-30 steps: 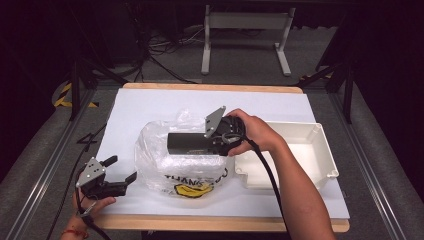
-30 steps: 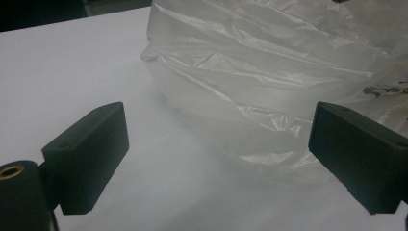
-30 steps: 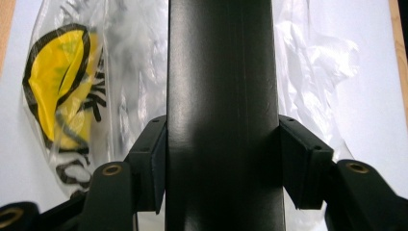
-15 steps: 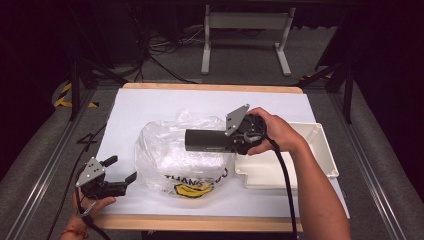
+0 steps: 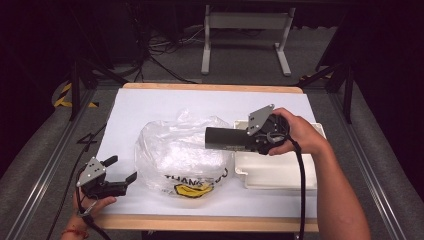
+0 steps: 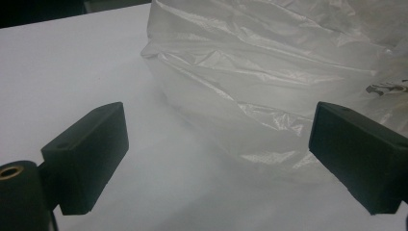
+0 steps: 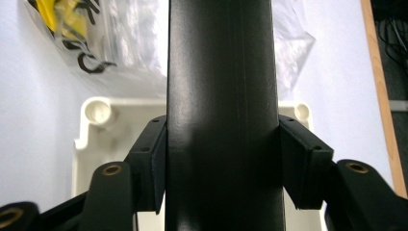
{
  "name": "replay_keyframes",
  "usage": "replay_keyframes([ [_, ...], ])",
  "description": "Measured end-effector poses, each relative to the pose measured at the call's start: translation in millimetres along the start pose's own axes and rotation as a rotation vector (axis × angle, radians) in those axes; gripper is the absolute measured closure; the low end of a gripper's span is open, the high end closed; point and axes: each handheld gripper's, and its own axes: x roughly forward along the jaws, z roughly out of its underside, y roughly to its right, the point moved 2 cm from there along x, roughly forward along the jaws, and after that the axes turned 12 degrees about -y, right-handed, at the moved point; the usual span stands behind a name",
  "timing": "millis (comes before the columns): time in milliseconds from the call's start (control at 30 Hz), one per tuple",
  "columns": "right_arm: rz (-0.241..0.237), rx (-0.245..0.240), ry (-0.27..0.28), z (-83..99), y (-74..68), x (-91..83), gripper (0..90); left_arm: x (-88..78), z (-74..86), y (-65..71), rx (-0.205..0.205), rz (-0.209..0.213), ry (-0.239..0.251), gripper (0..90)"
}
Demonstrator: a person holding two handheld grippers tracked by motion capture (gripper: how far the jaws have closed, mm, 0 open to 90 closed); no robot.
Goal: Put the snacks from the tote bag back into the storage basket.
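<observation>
The right gripper (image 5: 239,139) was clamped on a black box (image 5: 227,138), whose long axis ran straight ahead of its jaws, level above the near end of the white tray (image 5: 280,172). The left gripper (image 5: 120,172), jaws apart and empty, lay farther off beside the plastic bag (image 5: 175,155).

Plastic bag (image 5: 182,155) — black print reads "THANK", partly crumpled — rest unreadable.

My left tool (image 5: 120,172) is black with a grey three-cornered plate; so is my right tool (image 5: 250,137), trailing a black cable. Brass-ringed screw holes dot the jaw arms (a red band circles my left wrist).
</observation>
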Motion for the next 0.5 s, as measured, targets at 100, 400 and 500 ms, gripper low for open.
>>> replay_keyframes([
  [100,0.001,0.011,-0.002,6.9,-0.6,-3.4,42.9,0.2,0.0,0.1,0.003,-0.002,0.005,7.6],
  [400,0.013,0.038,-0.011,34.9,-2.3,-14.5,42.9,0.1,0.1,1.7,0.009,-0.005,0.002,7.6],
  [500,0.012,0.050,-0.012,44.8,-3.4,-17.4,42.9,0.5,-0.1,2.1,0.014,-0.010,0.002,7.7],
])
